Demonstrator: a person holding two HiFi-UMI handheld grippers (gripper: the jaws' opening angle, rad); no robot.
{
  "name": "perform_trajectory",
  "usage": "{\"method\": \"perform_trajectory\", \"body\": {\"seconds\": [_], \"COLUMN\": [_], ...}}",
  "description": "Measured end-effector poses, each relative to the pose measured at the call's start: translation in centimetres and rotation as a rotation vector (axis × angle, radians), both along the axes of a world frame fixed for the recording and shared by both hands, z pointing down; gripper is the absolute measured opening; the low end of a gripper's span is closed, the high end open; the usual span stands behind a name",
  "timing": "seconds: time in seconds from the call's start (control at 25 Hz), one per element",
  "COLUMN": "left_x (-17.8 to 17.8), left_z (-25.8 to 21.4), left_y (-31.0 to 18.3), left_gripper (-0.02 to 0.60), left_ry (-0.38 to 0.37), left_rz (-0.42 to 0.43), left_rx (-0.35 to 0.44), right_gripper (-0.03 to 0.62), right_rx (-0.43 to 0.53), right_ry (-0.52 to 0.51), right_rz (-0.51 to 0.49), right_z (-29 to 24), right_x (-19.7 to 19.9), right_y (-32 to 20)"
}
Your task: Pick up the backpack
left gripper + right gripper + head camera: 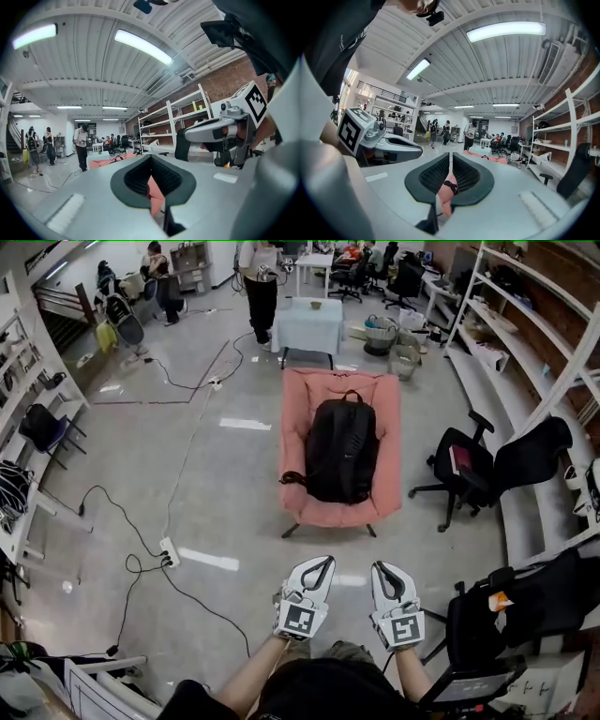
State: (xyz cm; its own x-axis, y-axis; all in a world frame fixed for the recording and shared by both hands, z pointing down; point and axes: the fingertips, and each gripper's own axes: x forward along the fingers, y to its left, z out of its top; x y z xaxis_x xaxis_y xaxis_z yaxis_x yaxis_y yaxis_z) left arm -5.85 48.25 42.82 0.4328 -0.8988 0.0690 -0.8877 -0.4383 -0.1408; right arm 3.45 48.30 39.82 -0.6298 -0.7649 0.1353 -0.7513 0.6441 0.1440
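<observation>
The black backpack point(342, 451) stands upright against the back of a pink folding chair point(298, 404) in the middle of the floor. Both grippers are held side by side near the bottom of the head view, well short of the chair and pointing at it. My left gripper point(327, 561) point(150, 157) is shut with nothing in it. The right gripper point(378, 566) point(451, 154) shows a narrow slit between its tips and holds nothing. Pink chair fabric and a black strap show through the jaw openings in both gripper views.
A black office chair point(487, 465) stands right of the pink chair. Cables and a power strip point(169, 549) lie on the floor to the left. A pale table point(309, 326) and a standing person point(261, 292) are behind. Shelves point(525, 343) line the right wall; a dark cart point(506, 615) is beside me.
</observation>
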Motion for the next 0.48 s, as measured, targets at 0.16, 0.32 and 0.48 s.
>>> {"method": "perform_trajectory", "body": {"seconds": [0.16, 0.32, 0.48], "left_x": [-1.2, -0.9, 0.2], "left_z": [0.5, 1.4, 2.2], "left_y": [-2.6, -5.3, -9.7], "left_gripper": [0.002, 0.002, 0.002], "left_ry": [0.035, 0.059, 0.025], "left_rz": [0.035, 0.043, 0.046], "left_rx": [0.001, -0.045, -0.048], "right_gripper": [0.035, 0.035, 0.035], "right_rx": [-0.003, -0.031, -0.046], "right_ry": [0.014, 0.018, -0.019], "right_rz": [-0.014, -0.014, -0.002], "right_z": [0.5, 1.6, 2.4], "right_x": [-2.2, -2.0, -0.6], "right_y": [-1.8, -4.7, -9.6]}}
